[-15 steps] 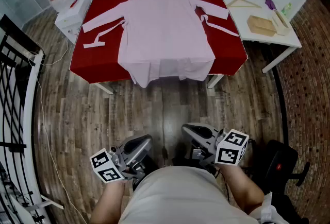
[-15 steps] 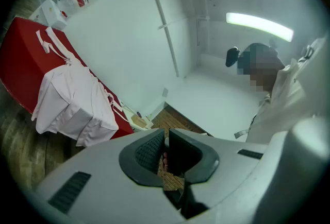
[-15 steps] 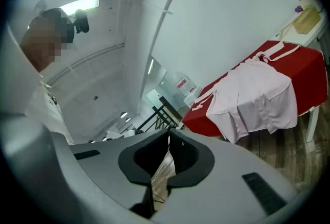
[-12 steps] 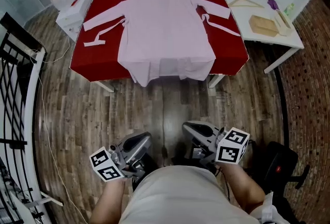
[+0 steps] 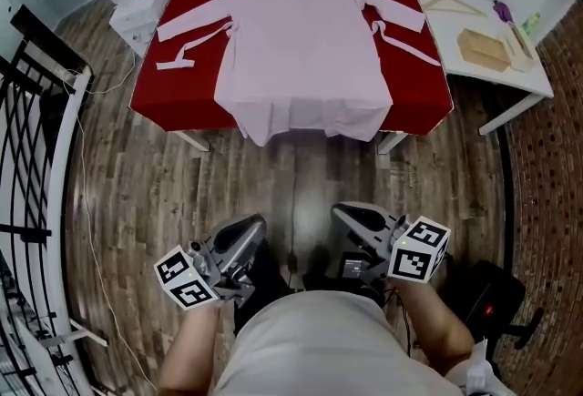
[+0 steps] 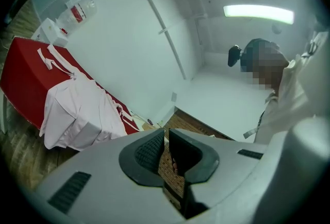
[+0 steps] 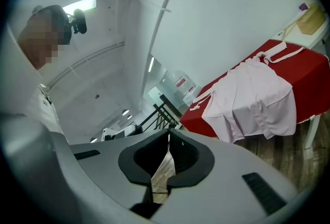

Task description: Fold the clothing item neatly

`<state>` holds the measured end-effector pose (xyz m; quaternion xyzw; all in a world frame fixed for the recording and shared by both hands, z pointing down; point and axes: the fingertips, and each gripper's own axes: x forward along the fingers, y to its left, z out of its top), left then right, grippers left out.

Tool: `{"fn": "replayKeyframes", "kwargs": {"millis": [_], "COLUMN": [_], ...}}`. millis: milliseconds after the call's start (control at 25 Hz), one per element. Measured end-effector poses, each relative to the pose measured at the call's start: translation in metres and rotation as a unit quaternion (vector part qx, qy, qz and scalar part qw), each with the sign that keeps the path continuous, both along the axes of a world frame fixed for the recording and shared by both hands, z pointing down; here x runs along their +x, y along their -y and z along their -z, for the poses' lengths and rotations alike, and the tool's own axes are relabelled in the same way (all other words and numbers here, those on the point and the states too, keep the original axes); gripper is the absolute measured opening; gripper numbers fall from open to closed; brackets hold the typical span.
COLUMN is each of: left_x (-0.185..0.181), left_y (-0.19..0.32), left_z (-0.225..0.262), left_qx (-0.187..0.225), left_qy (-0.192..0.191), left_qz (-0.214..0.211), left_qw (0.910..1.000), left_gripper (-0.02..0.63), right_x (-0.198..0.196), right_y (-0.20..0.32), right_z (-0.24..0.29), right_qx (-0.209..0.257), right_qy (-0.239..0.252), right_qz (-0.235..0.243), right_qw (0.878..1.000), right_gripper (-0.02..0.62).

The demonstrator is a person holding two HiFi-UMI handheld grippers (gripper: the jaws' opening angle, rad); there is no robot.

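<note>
Pink robe (image 5: 305, 48) well beyond both grippers (image 5: 255, 224) (image 5: 339, 211)

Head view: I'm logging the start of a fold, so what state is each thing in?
Pink robe: unfolded, spread flat on the red table, hem hanging over the near edge.
Left gripper: shut, empty, away from the table.
Right gripper: shut, empty, away from the table.
Wooden hanger: lying bare on the white side table.

The head view looks steeply down, with the table (image 5: 155, 103) far ahead. Both gripper views face level toward it from well back, sharing the table and the robe (image 5: 301, 39).
</note>
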<state>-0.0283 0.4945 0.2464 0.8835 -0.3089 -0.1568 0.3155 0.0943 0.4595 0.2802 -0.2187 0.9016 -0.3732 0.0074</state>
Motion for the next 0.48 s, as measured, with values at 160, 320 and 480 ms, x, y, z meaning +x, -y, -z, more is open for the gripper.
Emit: {"fn": "replayKeyframes", "kwargs": {"millis": [160,320,480], "left_x": [-0.007,-0.021,-0.045], "left_y": [0.014,0.035,0.064], "left_z": [-0.003,-0.009,-0.014], "left_qx": [0.000,-0.004,-0.013], "left_qy": [-0.004,-0.012,-0.011], "left_qz": [-0.010,-0.025,-0.039], "left_qw": [0.9999,0.9996,0.9991], "left_gripper": [0.008,0.008,0.008], "right_x": [-0.010,-0.024,-0.046], "right_y": [0.011,0.029,0.050], "right_z": [-0.004,-0.007,-0.007], "right_qx": [-0.002,-0.005,-0.010], "right_qy": [-0.006,-0.014,-0.022], "right_qz": [-0.004,-0.018,-0.035], "right_qw": [1.000,1.000,0.999], "right_gripper": [0.015,0.015,0.015]}}
